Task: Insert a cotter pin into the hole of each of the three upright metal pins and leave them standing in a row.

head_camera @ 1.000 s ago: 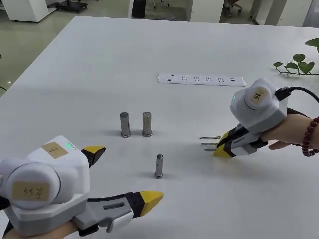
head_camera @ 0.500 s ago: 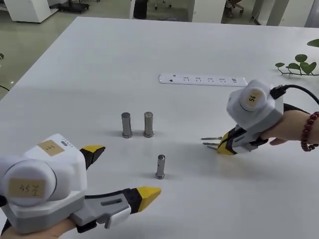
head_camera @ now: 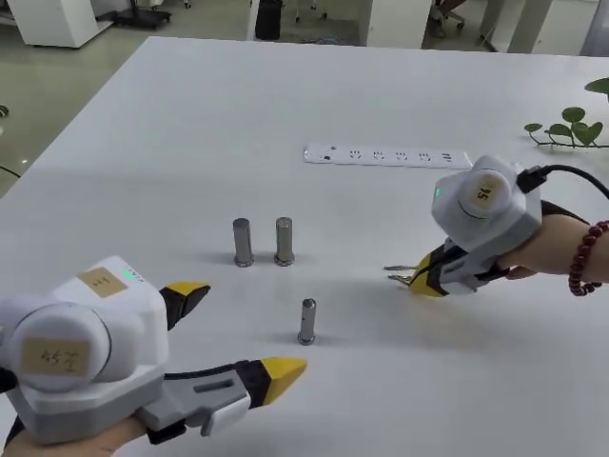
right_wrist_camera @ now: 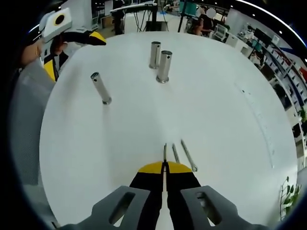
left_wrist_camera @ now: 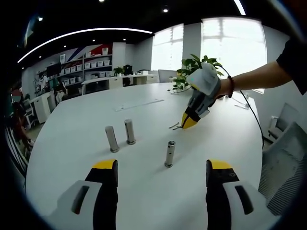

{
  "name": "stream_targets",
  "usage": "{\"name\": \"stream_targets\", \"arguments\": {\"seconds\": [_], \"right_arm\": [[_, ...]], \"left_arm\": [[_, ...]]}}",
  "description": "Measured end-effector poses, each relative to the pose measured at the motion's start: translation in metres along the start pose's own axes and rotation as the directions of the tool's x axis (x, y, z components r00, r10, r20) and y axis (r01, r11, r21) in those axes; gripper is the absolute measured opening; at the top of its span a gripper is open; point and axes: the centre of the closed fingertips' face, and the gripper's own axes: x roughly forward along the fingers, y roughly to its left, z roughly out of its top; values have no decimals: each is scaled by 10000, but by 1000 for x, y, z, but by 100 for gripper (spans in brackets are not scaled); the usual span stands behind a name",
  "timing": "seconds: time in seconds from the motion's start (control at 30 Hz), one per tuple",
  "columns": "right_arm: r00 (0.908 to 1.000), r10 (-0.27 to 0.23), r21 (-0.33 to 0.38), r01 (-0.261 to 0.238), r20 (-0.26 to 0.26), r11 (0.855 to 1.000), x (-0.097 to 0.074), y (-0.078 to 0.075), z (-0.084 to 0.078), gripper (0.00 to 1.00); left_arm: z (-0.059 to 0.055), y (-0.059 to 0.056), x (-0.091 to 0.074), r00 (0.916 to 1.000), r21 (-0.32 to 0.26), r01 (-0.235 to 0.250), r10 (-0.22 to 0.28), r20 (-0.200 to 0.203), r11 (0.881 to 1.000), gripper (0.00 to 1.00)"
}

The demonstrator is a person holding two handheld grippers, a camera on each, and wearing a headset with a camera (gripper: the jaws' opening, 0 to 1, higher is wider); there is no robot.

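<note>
Nearest, the left gripper (head_camera: 233,330) hovers just this side of the lone metal pin (head_camera: 306,321), its jaws wide apart and empty. To the right of that pin, the right gripper (head_camera: 422,283) has its jaws pressed together on one cotter pin (right_wrist_camera: 164,151), whose tip pokes out ahead. Two spare cotter pins (right_wrist_camera: 188,155) lie on the table (head_camera: 190,143) just beside it. Beyond the lone pin stand two thicker pins (head_camera: 284,240) side by side.

Lift the held cotter pin straight up, clear of the spares, and keep it level. Steady the lone pin low down with the left gripper before threading. Its hole is too small to tell which way it faces.
</note>
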Motion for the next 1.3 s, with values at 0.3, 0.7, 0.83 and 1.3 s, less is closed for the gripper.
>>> {"name": "stream_targets", "arguments": {"seconds": [0.3,0.7,0.83,1.3], "right_arm": [[9968,-243,-475,280,765,9985,-14,14,16,0],[9909,-129,-1213,293,1337,9922,-29,44,31,0],[9901,-23,-1583,247,1402,9871,-33,57,35,0],[9818,300,-2559,194,1877,9665,-42,95,53,0]], "left_arm": [[3,-2,1,9998,-70,216,-216,43,9997,63],[7,-15,4,9980,24,620,-620,-75,9981,46],[6,-22,6,9960,18,879,-879,-176,9961,41],[2,-52,11,9833,-568,1723,-1751,-491,9834,24]]}}
